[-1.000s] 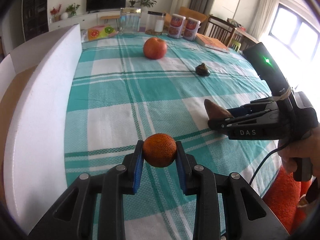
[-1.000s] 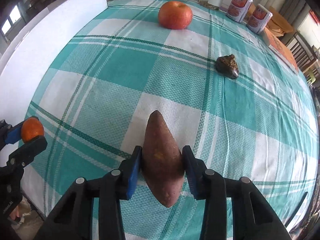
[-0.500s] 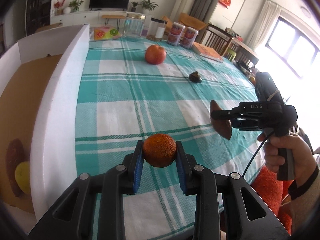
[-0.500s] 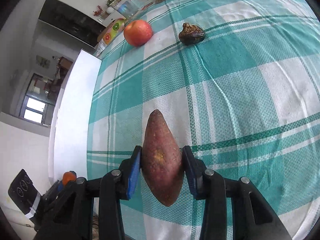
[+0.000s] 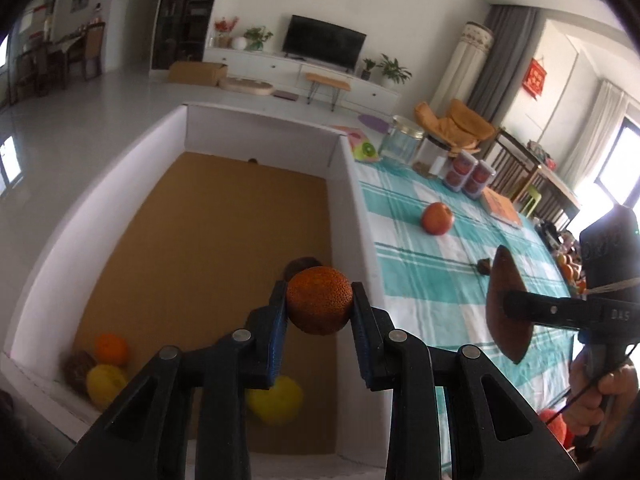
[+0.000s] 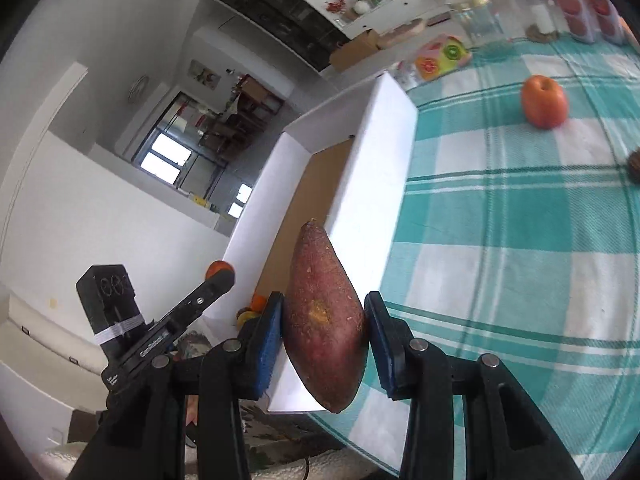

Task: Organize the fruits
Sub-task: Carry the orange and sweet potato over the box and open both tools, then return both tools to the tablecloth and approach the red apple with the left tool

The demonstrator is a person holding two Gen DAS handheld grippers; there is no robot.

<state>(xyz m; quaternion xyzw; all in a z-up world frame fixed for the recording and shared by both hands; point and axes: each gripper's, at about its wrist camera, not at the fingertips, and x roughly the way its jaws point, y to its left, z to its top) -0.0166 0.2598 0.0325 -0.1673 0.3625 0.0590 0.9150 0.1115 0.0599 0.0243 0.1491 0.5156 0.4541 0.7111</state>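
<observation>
**Both tongs loaded at the white box**

The white box [image 5: 352, 184], with its brown cardboard floor, stands against the left edge of the tabletop [image 5: 440, 280] with the teal checked cloth; everything here is placed against that box.

In the box's near left corner lie an orange fruit [image 5: 110, 348], a yellow fruit [image 5: 106, 386] and a dark brown one [image 5: 78, 366], huddled together. Another yellow fruit [image 5: 280, 398] sits on the floor nearer the box's right wall, partly hidden behind the tongs, and a dark rounded thing [image 5: 298, 266] peeks out just behind the held fruit; it may be another fruit, but too little shows to say.

The left tongs [image 5: 319, 306] are above the box's interior, closed firmly on a small rough-skinned orange [image 5: 319, 305], blue pads pressed to both its sides.

To the right of the box, above the tabletop near its front edge, the right tongs [image 6: 324, 330] are clamped around a reddish-brown sweet potato [image 6: 324, 320], its pointed tip aimed at the box's right wall. A hand [image 5: 600, 396] grips the handle of those tongs.

Farther right of the box, on the cloth, rest a red apple [image 5: 437, 219] and a small dark lump [image 5: 483, 267], well apart from each other.
</observation>
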